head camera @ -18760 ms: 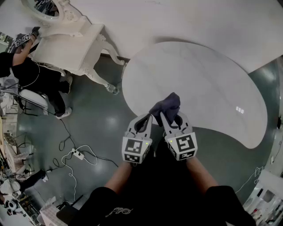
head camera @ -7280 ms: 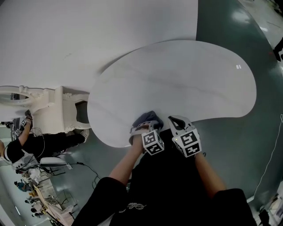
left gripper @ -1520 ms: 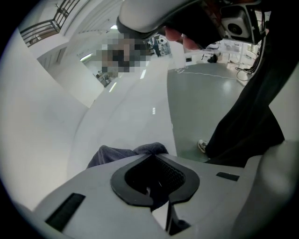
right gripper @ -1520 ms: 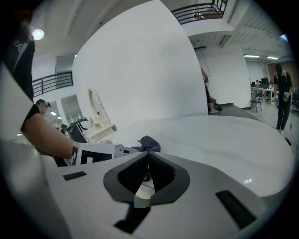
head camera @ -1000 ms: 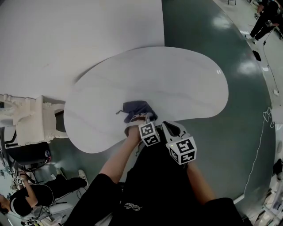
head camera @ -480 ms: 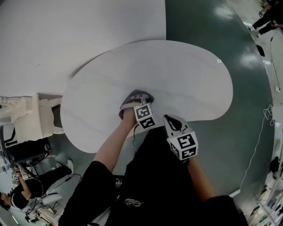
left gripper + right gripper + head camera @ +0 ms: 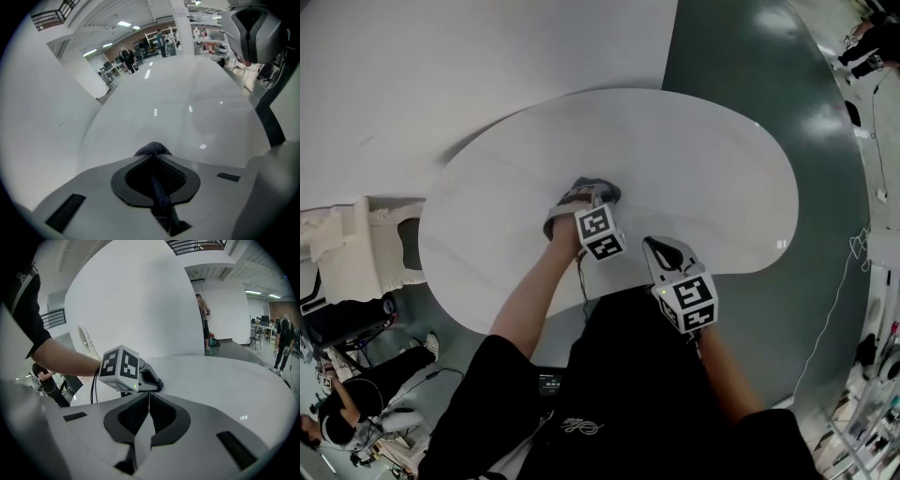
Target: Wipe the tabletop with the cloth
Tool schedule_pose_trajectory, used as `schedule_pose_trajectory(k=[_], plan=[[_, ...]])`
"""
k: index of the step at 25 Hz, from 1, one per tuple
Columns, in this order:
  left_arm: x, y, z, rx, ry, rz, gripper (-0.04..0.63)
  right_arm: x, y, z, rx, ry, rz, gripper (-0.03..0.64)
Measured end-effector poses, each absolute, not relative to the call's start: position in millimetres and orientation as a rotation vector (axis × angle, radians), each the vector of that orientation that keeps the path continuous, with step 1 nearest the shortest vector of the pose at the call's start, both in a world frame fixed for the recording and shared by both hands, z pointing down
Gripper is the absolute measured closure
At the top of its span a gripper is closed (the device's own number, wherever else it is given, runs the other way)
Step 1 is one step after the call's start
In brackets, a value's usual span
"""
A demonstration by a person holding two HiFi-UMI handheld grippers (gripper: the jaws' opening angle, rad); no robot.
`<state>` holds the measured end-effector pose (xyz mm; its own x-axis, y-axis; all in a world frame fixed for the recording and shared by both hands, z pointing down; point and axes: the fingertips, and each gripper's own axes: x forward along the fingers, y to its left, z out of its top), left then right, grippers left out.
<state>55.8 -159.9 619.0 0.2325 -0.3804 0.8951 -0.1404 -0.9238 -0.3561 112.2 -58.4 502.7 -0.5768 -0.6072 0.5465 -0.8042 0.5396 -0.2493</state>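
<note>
A dark blue-grey cloth lies bunched on the white kidney-shaped table, near its middle left. My left gripper points steeply down and is shut on the cloth. In the left gripper view a dark fold of cloth sticks out past the closed tips of that gripper, over the glossy tabletop. My right gripper hovers at the table's near edge, shut and empty. In the right gripper view its jaws meet with nothing between them, and the left gripper's marker cube sits just ahead.
A white carved piece of furniture stands left of the table. A white wall runs behind it. Dark green floor surrounds the right side. A person sits at the lower left; others stand far off.
My left gripper has slid the cloth farther across the tabletop, away from the near edge. The right gripper has shifted a little along the near edge and stays shut.
</note>
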Motion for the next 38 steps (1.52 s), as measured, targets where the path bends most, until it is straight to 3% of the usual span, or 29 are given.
schedule_pose_trajectory(k=[38], plan=[[22.0,-399.8,598.1,-2.244,0.752,-1.616,0.569,90.4,-120.8,517.3,1.164,-2.242,0.739,0.607]])
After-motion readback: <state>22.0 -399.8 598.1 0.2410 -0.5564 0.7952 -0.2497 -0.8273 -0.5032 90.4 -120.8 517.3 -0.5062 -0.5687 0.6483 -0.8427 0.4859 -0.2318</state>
